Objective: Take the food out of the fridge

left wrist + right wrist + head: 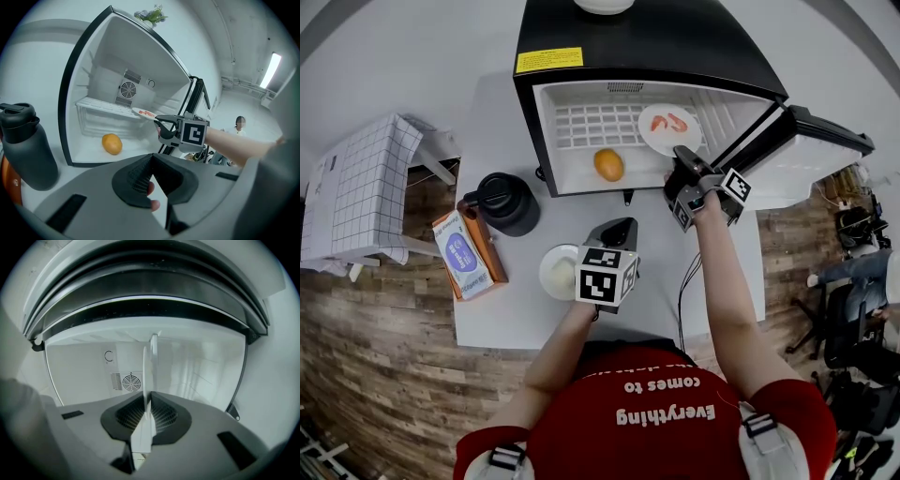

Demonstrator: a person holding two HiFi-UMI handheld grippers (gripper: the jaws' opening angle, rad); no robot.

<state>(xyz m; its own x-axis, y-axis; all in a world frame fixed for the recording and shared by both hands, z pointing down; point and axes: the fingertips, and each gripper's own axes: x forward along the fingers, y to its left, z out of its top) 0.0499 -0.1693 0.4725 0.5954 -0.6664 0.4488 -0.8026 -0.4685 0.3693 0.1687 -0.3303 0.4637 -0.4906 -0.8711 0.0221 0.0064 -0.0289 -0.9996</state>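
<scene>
fridge [656,37]: black shell, white inside, yellow sticker [548,59] | fruit [608,164]: orange | plate [649,137]: white, with red food [670,121] | jug [508,202]: black | box [469,253]: orange, blue front panel | bench [502,309]: white | cloth [366,187]: white, dark grid | floor [375,375]: brown wood grain | shirt [656,422]: red, white lettering | left gripper [622,225], right gripper [682,155]: cubes with black-and-white square markers

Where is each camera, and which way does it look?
Head view: on the person's head, looking steeply down at table and open fridge; both arms show.
Left gripper view: on the left tool, facing the fridge; its shut jaws show.
Right gripper view: on the right tool, looking into the fridge; its jaws pinch the plate.
Shared: head view and left gripper view both show the orange.
</scene>
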